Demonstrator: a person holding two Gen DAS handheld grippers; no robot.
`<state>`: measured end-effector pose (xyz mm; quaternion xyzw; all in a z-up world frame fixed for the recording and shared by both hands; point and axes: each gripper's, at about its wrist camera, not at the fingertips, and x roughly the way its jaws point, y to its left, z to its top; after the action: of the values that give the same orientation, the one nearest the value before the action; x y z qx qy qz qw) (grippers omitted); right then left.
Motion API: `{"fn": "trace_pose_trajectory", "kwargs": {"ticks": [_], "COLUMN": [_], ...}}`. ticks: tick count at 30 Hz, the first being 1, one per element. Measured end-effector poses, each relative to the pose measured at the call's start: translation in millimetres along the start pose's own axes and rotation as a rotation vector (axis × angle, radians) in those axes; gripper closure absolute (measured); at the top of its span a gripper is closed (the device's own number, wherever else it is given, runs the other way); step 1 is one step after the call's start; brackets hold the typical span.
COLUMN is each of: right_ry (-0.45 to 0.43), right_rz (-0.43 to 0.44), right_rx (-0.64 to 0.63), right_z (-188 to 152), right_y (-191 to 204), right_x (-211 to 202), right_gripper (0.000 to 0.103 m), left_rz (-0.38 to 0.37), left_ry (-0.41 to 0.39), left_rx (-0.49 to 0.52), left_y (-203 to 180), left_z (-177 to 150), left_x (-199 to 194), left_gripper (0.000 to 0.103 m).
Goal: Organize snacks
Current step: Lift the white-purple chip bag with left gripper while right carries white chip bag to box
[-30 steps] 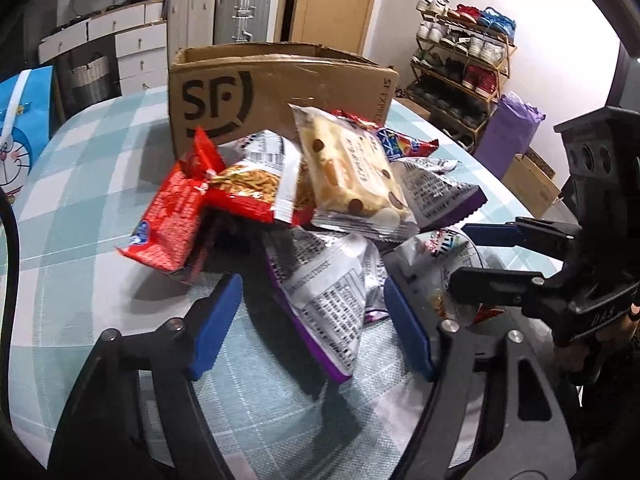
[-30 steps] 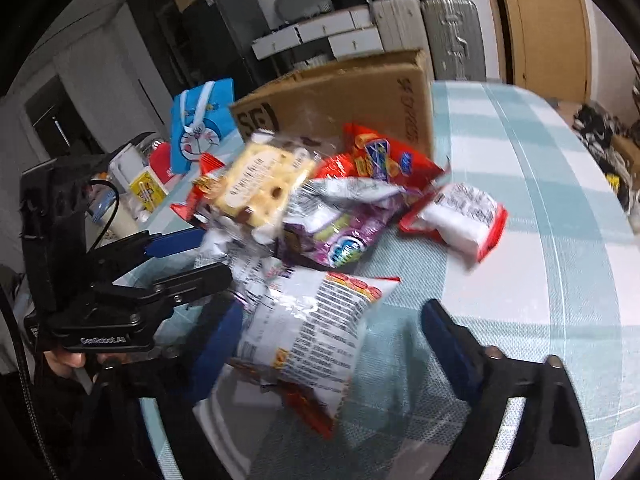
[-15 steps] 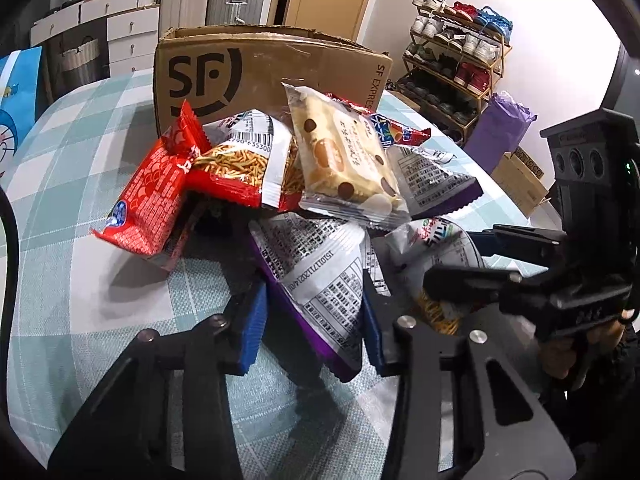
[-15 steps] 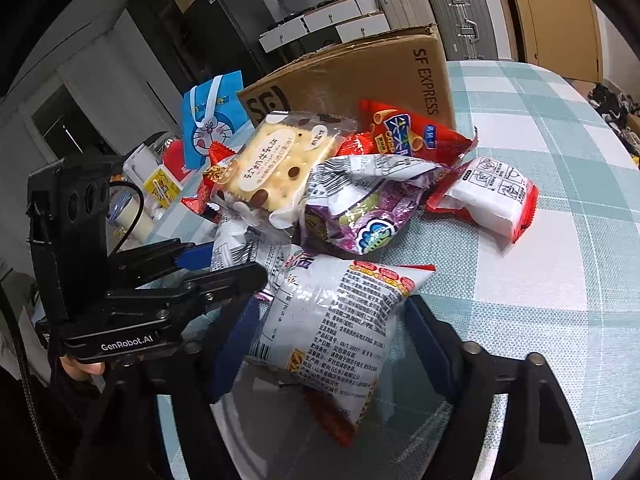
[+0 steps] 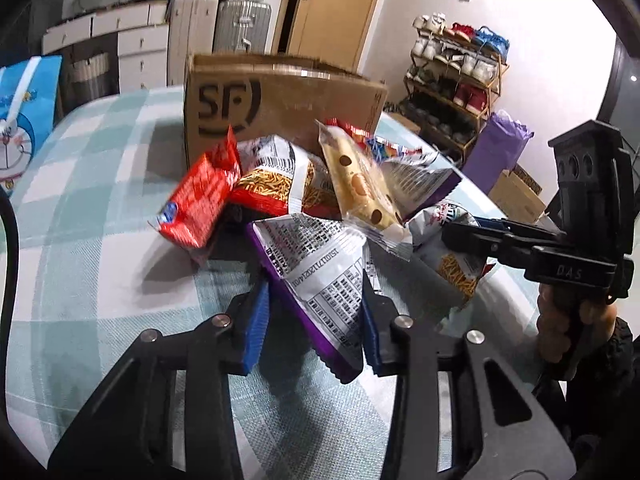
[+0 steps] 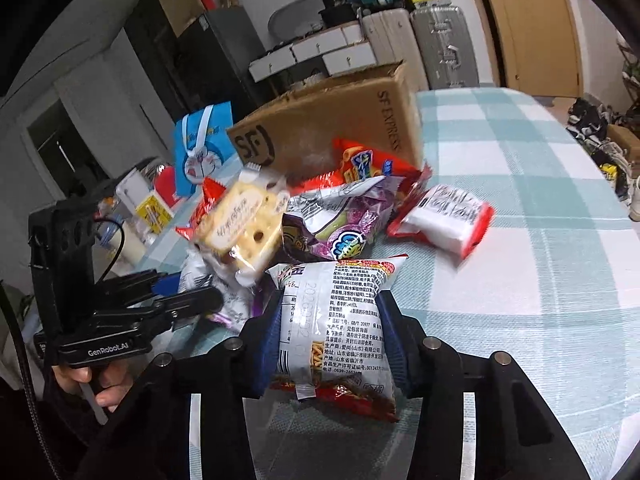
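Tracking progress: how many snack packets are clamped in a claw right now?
2: the purple-edged packet in the left claw, and the white noodle packet in the right claw.

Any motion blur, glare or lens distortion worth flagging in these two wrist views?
Left wrist view: the cream biscuit pack and cardboard box are motion-smeared, the edges bowed by fisheye. Right wrist view: the red-edged white packet is smeared; glare on the noodle snack bag.

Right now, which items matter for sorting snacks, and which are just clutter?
Job:
left gripper, shut on purple-edged packet
right gripper, shut on noodle snack bag
snack pile
cardboard box

Clutter:
shoe rack
suitcases
blue cartoon bag
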<state>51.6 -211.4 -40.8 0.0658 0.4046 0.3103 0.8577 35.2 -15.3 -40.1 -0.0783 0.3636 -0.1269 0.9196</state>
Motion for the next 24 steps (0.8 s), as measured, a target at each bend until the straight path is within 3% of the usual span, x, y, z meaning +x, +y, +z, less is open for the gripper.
{"fn": "trace_pose_trajectory", "kwargs": {"ticks": [13, 24], "right_ry": [-0.173, -0.234], "right_rz": [-0.003, -0.01], "right_rx": [-0.05, -0.079], "right_z": [10, 29], "right_y": [11, 18], "right_x": [-43, -64], "right_gripper": [0.057, 0.057], "left_rz": [0.037, 0.066], "left_ry": [-0.12, -0.214], "left_rx": [-0.004, 0.016], "left_y": [4, -4], "left_z": [13, 36], "left_x": [-54, -95], "left_gripper": [0.067, 0.067]}}
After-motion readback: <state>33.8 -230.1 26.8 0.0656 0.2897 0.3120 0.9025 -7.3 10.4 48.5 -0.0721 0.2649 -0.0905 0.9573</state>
